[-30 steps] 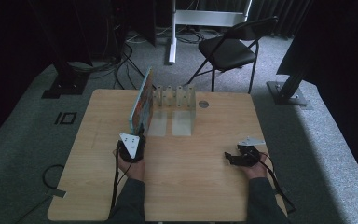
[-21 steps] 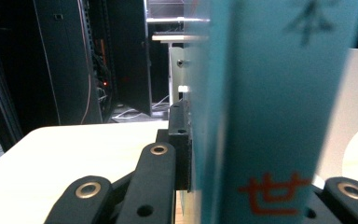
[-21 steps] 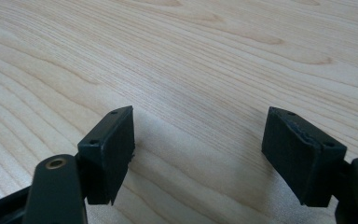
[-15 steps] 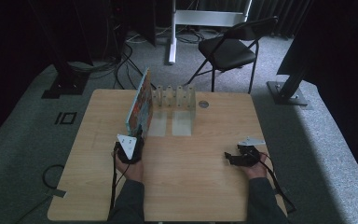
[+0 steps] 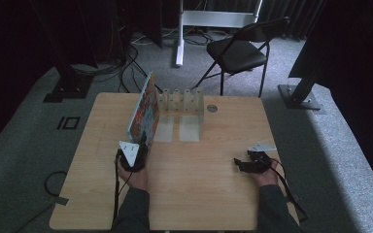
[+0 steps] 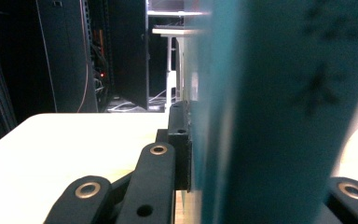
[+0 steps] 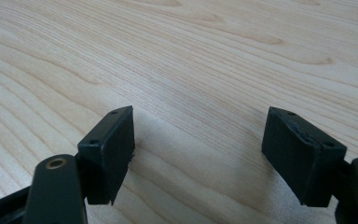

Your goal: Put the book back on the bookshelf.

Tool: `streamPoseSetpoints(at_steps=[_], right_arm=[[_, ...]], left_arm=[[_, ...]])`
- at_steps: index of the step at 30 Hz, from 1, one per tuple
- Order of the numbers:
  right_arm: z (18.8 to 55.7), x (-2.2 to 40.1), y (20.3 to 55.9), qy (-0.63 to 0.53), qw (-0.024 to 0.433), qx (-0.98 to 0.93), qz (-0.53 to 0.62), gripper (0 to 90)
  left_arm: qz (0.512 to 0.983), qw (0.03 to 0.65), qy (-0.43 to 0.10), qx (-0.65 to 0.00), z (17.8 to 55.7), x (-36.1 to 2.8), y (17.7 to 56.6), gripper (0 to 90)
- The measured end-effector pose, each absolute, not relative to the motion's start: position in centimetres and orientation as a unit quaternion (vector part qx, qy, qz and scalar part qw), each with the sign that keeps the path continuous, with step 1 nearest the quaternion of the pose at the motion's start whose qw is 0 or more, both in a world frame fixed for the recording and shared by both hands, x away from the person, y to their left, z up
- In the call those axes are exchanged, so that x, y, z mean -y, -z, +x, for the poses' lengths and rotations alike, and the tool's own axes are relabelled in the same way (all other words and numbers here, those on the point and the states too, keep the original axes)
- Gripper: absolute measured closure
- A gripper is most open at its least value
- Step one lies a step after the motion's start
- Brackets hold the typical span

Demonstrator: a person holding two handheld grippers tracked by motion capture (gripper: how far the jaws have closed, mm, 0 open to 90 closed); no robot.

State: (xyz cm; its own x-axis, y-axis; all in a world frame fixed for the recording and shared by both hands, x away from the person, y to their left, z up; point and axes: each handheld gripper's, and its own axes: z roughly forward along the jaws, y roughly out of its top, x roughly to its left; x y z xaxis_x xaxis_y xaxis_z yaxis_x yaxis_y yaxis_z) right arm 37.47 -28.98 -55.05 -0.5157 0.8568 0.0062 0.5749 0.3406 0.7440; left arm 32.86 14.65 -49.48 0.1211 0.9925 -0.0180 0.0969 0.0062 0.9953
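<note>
Pale wood made up the table, the largest thing in view, standing on grey carpet in a dark room with a black folding chair beyond its far edge. On it stood a clear slotted rack, and the book, teal-spined with a bright cover, rose on edge ahead of the left gripper, its far end in the rack's leftmost slot. That gripper's jaws were clamped on the book's near lower end, the spine rising between them. The book looked stiff and thin, fairly light but tall, so a hold low at one corner would likely let it lean or pivot; its glossy cover seemed apt to slip. A grip nearer mid-height would probably steady it better. The right gripper rested well apart, jaws spread over bare wood
</note>
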Motion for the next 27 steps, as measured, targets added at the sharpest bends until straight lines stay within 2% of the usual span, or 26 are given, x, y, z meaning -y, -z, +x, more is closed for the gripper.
streamPoseSetpoints(at_steps=[22, 27], right_arm=[[37.47, 28.98, 55.05, -0.356, 0.198, -0.794, 0.451, 25.2], [37.47, 28.98, 55.05, -0.356, 0.198, -0.794, 0.45, 25.2]], left_arm=[[0.557, 0.505, -0.441, -0.49, 32.94, -15.29, 49.55, 78.1], [0.556, 0.506, -0.441, -0.489, 33.0, -15.37, 49.57, 73.5]])
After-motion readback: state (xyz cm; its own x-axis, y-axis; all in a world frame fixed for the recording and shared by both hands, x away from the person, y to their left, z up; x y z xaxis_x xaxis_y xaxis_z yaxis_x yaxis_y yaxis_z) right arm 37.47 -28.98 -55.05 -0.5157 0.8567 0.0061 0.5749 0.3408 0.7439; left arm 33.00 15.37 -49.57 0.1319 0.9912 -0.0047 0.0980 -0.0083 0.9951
